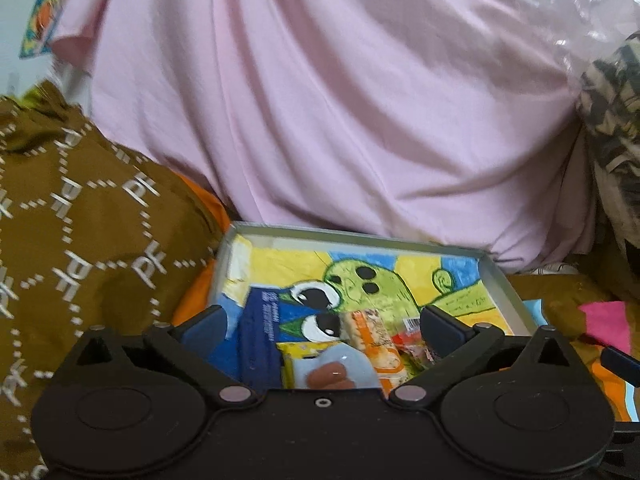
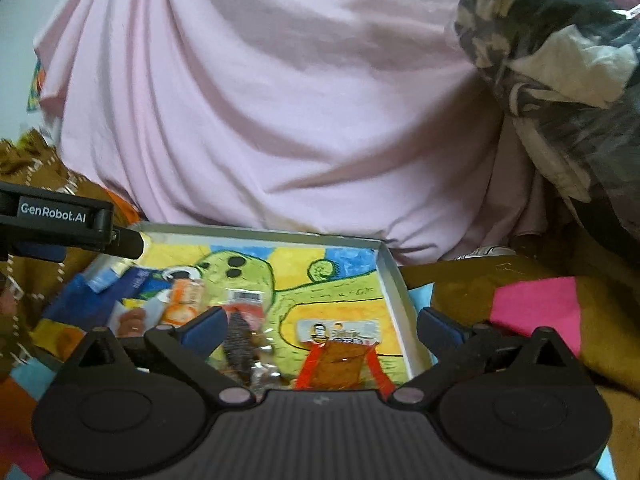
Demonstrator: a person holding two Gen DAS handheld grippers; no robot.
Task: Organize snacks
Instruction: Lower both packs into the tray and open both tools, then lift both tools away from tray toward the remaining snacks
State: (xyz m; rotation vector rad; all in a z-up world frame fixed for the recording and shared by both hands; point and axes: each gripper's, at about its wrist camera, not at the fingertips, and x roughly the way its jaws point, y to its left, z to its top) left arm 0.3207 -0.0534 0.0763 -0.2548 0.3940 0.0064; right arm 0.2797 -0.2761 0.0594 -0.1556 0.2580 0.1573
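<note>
A shallow grey-rimmed tray (image 1: 360,236) (image 2: 260,232) with a green cartoon drawing on its floor lies on the bedding. In the left wrist view, a dark blue packet (image 1: 260,344), a pale blue sausage packet (image 1: 332,368), an orange-and-white packet (image 1: 376,340) and a red packet (image 1: 408,340) lie at its near end. My left gripper (image 1: 326,322) hangs open just above them, holding nothing. The right wrist view shows a brown packet with red edges (image 2: 340,364) and a dark snack in clear wrap (image 2: 238,344). My right gripper (image 2: 322,325) is open over them, empty.
A big pink cloth bundle (image 1: 320,100) rises right behind the tray. Brown patterned fabric (image 1: 80,220) lies to its left. A plastic bag with dark patterned cloth (image 2: 540,60) sits at the upper right. The left gripper's body (image 2: 72,228) reaches in over the tray's left corner.
</note>
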